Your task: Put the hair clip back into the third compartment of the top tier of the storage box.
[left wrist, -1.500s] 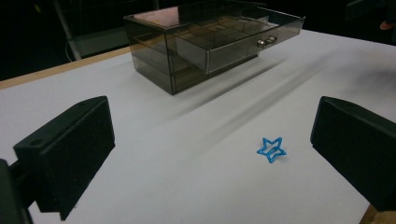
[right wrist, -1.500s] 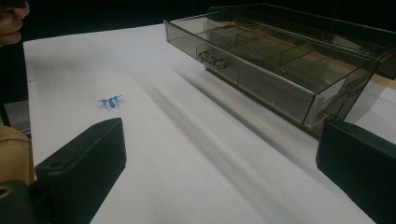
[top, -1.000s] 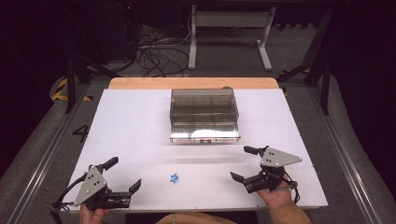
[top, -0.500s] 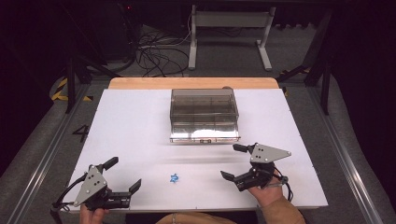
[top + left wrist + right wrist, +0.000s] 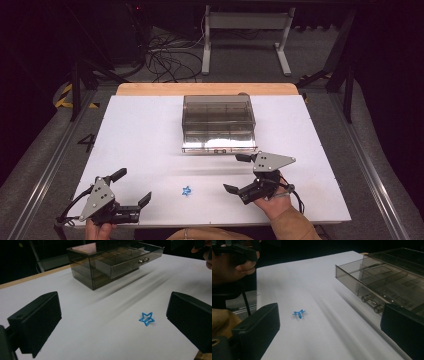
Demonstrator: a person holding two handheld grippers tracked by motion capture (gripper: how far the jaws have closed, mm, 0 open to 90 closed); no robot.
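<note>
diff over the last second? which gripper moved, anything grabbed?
The right gripper slid left across the table toward the blue star, jaws open, nothing grabbed. The left gripper stayed put, open. The star and the clear drawer box, its drawer pulled out, have not moved.

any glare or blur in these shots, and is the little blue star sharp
High view: a bright glare strip on the drawer box front, dark surroundings. Left gripper view: blue star fairly sharp, soft streaky shadows across the table. Right gripper view: star small and soft, near jaws slightly blurred.
</note>
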